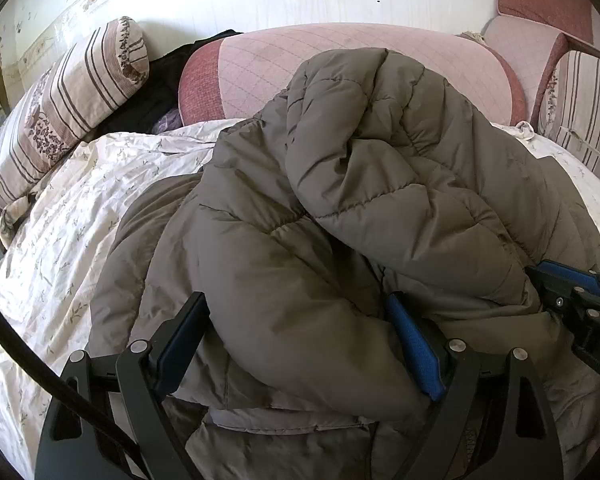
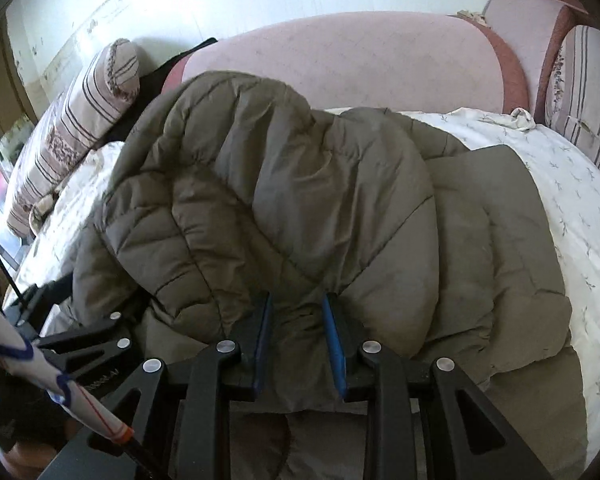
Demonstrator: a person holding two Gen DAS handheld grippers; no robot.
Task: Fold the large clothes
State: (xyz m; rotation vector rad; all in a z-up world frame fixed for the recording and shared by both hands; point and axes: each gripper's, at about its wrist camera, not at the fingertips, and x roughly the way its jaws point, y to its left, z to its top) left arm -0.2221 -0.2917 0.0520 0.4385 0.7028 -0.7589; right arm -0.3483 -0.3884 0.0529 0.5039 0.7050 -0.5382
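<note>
A striped pillow (image 1: 60, 108) leans at the bed's left edge as a brown puffer jacket (image 1: 340, 200) lies heaped on the white floral sheet (image 1: 60, 220). The left tongs (image 1: 304, 344) straddle a thick fold, pads pressing it; the right tongs (image 2: 298, 344) pinch a narrower fold of jacket.

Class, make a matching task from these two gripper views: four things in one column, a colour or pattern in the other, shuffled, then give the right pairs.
Things:
1. puffer jacket
2. bedsheet
3. pillow
4. finger pads

Looks:
A. striped with flowers
B. blue
C. olive-brown, quilted
D. white with small sprigs

Pairs: 1-C, 2-D, 3-A, 4-B
</note>
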